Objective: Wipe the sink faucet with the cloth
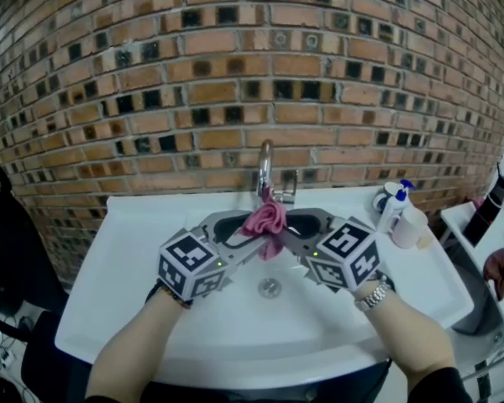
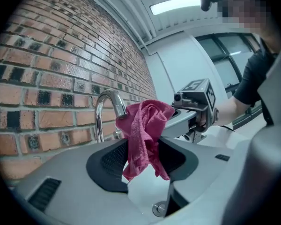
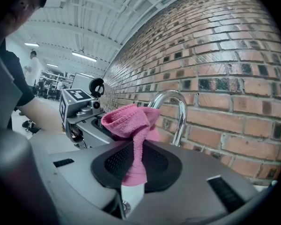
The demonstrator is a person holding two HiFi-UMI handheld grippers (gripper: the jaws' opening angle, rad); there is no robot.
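Head view: I'm pinching the cloth [image 1: 266, 217] in the right gripper [image 1: 283, 232] (left gripper [image 1: 250, 232] gaping around it) by the faucet [image 1: 265, 164] at the sink's [image 1: 134, 250] back edge.

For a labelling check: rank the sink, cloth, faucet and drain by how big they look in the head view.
1. sink
2. cloth and faucet: these look about alike, so they are not ranked against each other
3. drain

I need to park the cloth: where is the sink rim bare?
Bare: the sink ledge left of the faucet, down to its front left corner. Crowded: the right rear corner, with the spray bottle.
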